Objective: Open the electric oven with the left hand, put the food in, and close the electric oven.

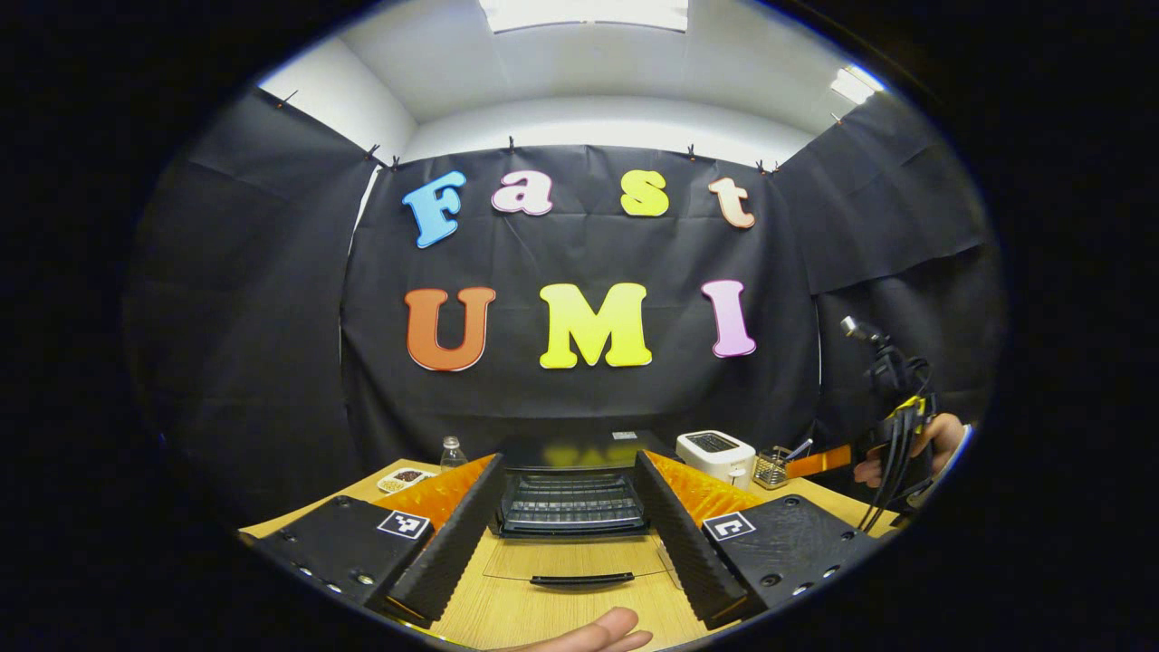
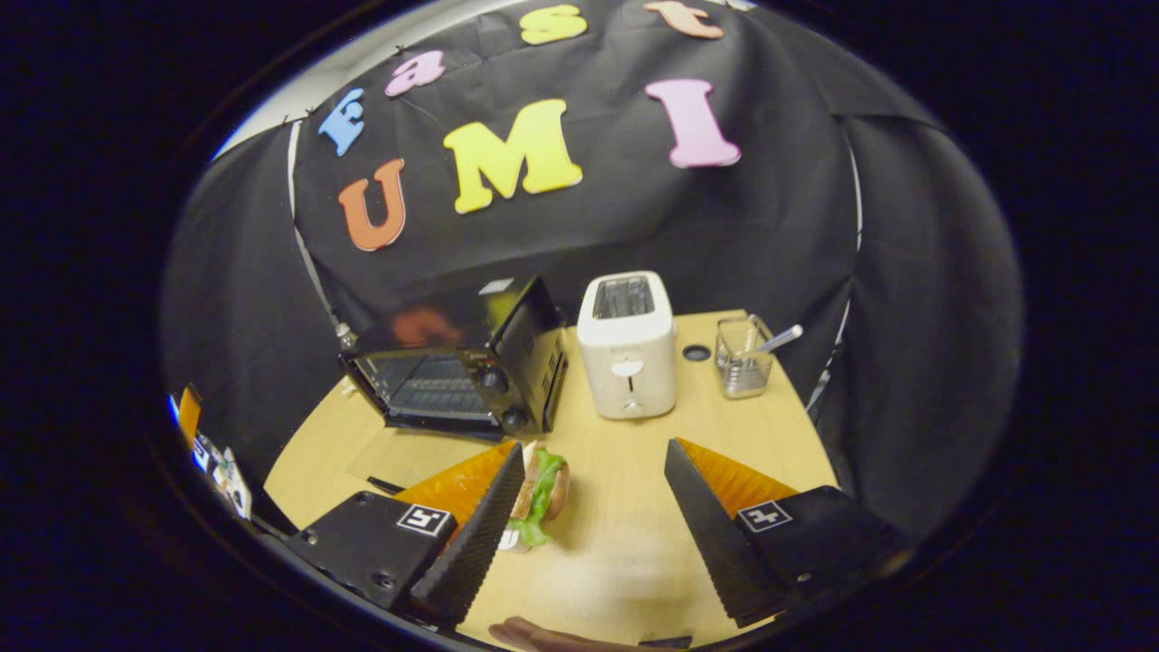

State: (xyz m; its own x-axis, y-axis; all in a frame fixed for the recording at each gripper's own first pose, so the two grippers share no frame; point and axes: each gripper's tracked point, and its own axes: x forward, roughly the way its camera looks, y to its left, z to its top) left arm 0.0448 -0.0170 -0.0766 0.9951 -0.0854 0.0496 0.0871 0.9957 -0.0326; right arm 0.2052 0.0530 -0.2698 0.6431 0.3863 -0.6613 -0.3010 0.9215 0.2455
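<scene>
Fingers of the right gripper (image 2: 593, 534) are spread wide at bottom of frame, nothing clamped; a sandwich (image 2: 541, 493) is seen touching its left finger. Left gripper (image 1: 570, 534) is likewise held open, facing the electric oven (image 1: 573, 493) at lower centre, door dropped flat. Toaster (image 2: 627, 346) stands beside it.

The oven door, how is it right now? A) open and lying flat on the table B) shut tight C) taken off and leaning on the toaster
A: in the left gripper view the oven shows its bare rack, and its glass door lies flat on the table with the handle toward the camera, in front of the open left gripper.
</scene>
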